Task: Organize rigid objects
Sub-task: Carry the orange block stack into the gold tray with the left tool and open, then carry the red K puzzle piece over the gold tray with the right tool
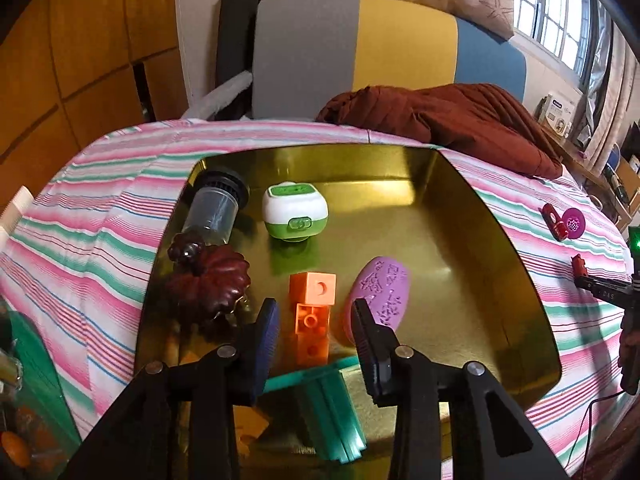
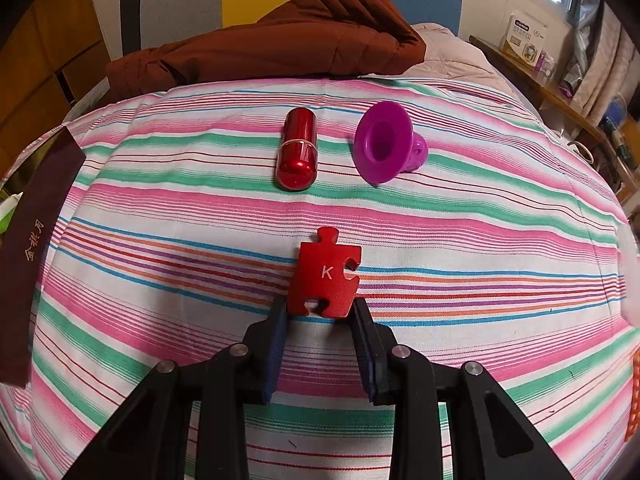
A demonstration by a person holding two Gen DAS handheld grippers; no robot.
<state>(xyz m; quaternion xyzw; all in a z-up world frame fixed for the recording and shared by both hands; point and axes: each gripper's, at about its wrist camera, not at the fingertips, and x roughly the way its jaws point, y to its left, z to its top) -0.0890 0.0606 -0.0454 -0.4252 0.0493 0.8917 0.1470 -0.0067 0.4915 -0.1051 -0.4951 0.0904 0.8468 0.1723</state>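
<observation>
1. At the far left of the gold tin tray (image 1: 500, 216), which sits on a striped bedsheet (image 1: 120, 200), a clear jar with a black ribbed cap (image 1: 214, 208) lies on its side against the left wall.
2. Just near of the jar, a dark red pumpkin-shaped ornament (image 1: 208, 284) rests by the same wall.
3. Toward the far middle of the tray stands a white and green rounded gadget (image 1: 295, 210), apart from the other pieces.
4. The left gripper (image 1: 316, 322) hovers over the near half of the tray with its jaws partly apart; an orange building block (image 1: 312, 304) stands on the tray floor in line with the gap, and the blue pads (image 1: 269, 332) do not press on it.
5. Right of the block lies a purple oval piece with raised markings (image 1: 380, 296), partly hidden by the right-hand finger.
6. Near the tray's front wall, a green ridged strip (image 1: 336, 412) lies below the fingers.
7. On the sheet to the right of the tray, the right gripper (image 2: 320, 312) is closed on the near edge of a red jigsaw piece marked K (image 2: 326, 274), which tilts up from the sheet.
8. Farther away lie a red metal capsule (image 2: 298, 154) and, to its right, a purple funnel-shaped piece (image 2: 386, 142) on its side.
9. A brown jacket (image 2: 280, 40) is heaped at the far end of the bed.
</observation>
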